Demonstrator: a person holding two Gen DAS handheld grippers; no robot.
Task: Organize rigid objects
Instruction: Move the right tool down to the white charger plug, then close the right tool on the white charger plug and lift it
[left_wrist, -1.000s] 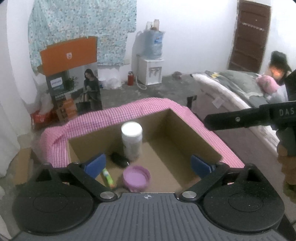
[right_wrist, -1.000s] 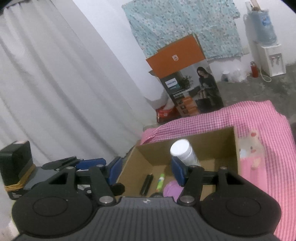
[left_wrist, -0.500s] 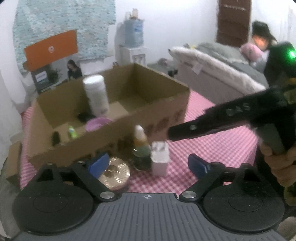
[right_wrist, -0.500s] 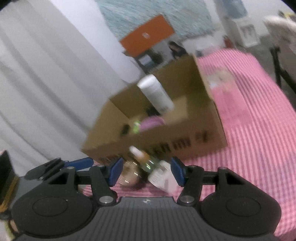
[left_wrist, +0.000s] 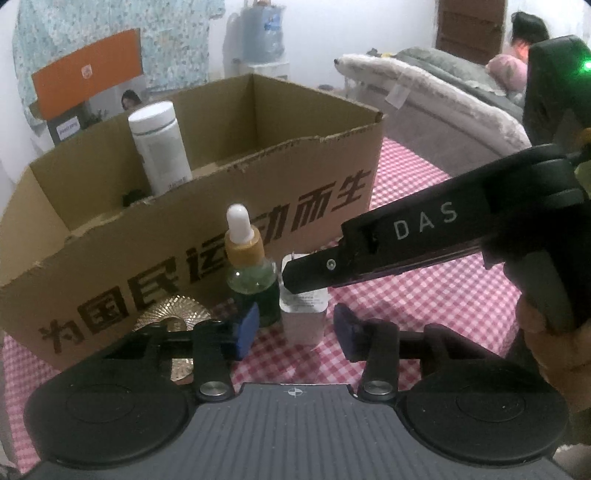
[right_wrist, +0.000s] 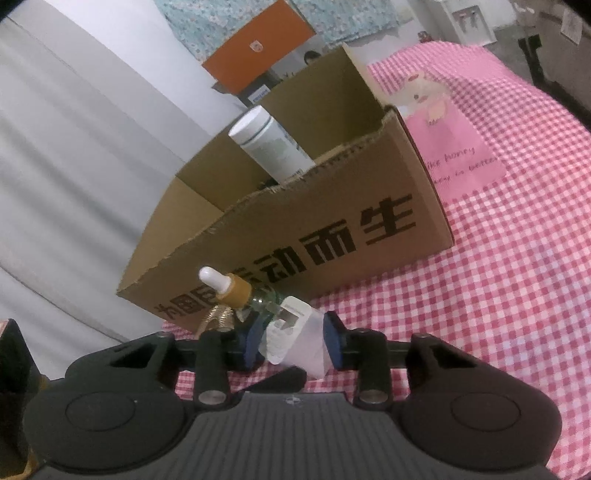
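Left wrist view first: we see a gold round thing (left_wrist: 173, 317) low on the left, touching the front of the big brown box (left_wrist: 207, 236). Our left tongs (left_wrist: 293, 328) are open, with nothing between the blue pads (left_wrist: 246, 326). Just past them stands a little green dropper bottle (left_wrist: 251, 273) with a white tip. A white plug block (left_wrist: 303, 314) stands right beside it on the pink checked cloth (left_wrist: 424, 295). A tall white bottle (left_wrist: 159, 147) stands inside the box. From the right, our right tongs (left_wrist: 295, 273) reach in over the plug block.

Right wrist view shows the dropper bottle (right_wrist: 243, 295) on the left, then the plug block (right_wrist: 299, 338). The right tongs (right_wrist: 291, 341) sit around the block with both pads close to its sides. We cannot tell if they squeeze it. On the right, a pink card (right_wrist: 454, 147) lies on the cloth next to the box (right_wrist: 295, 236).
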